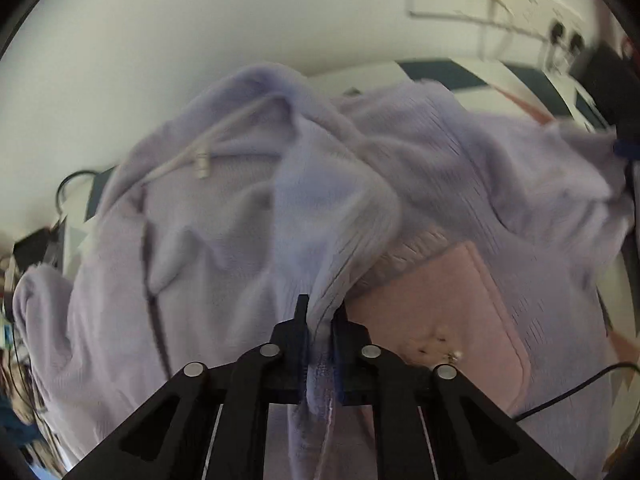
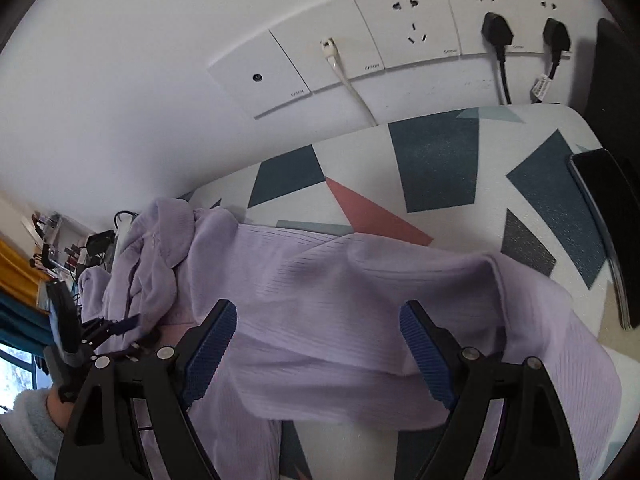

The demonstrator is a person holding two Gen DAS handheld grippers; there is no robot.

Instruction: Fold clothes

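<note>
A lilac knitted hoodie (image 1: 360, 184) with a pink pocket (image 1: 448, 308) and white drawstrings (image 1: 200, 156) lies crumpled over the patterned table. My left gripper (image 1: 320, 320) is shut on a ribbed fold of the hoodie, and the cloth hangs down between its fingers. In the right wrist view the same hoodie (image 2: 360, 300) spreads across the table, and my right gripper (image 2: 320, 320) stands wide open just above it, with blue pads (image 2: 212, 352) on either side of a flat stretch of fabric. The left gripper (image 2: 108, 328) shows at the far left, held by a hand.
The tablecloth (image 2: 436, 160) has teal, grey and pink shapes. The wall behind holds a socket panel (image 2: 400, 36) with plugged black cables (image 2: 500, 52) and a white cable. A dark flat device (image 2: 608, 216) lies at the table's right edge. Clutter stands at the far left.
</note>
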